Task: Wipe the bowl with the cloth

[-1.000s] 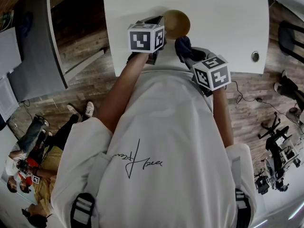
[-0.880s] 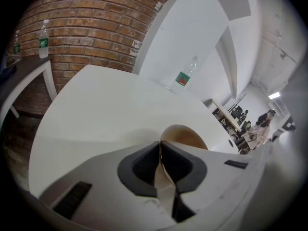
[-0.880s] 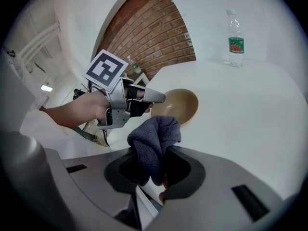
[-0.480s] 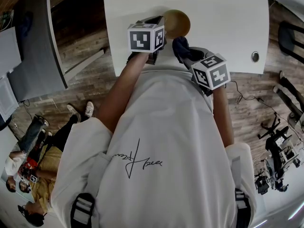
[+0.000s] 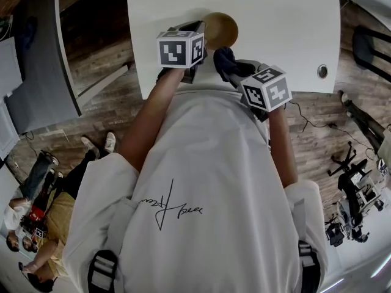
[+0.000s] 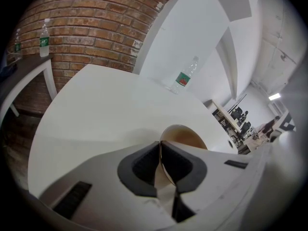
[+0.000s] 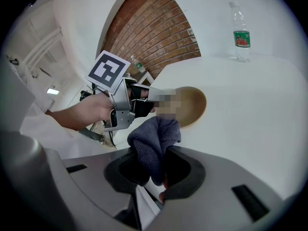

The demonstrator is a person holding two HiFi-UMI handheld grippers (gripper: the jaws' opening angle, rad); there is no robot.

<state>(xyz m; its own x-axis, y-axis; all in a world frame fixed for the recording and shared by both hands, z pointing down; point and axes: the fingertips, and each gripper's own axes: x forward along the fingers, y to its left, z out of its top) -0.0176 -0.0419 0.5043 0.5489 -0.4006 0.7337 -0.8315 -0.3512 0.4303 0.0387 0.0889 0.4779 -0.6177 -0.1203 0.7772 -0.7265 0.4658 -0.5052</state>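
A tan wooden bowl is held tilted above the white table's near edge. My left gripper is shut on its rim, which passes between the two dark pads. My right gripper is shut on a dark blue-grey cloth. The cloth bunches out past the jaws and sits just below the bowl, close to its rim. I cannot tell whether they touch. In the right gripper view the left gripper shows at the bowl's left side.
The white table carries a plastic water bottle at its far side and a round cable hole at the right. A grey desk stands left. People sit on the floor at lower left.
Both grippers, the bowl and the cloth have shifted slightly left and up in the head view. The cloth stays just below the bowl.
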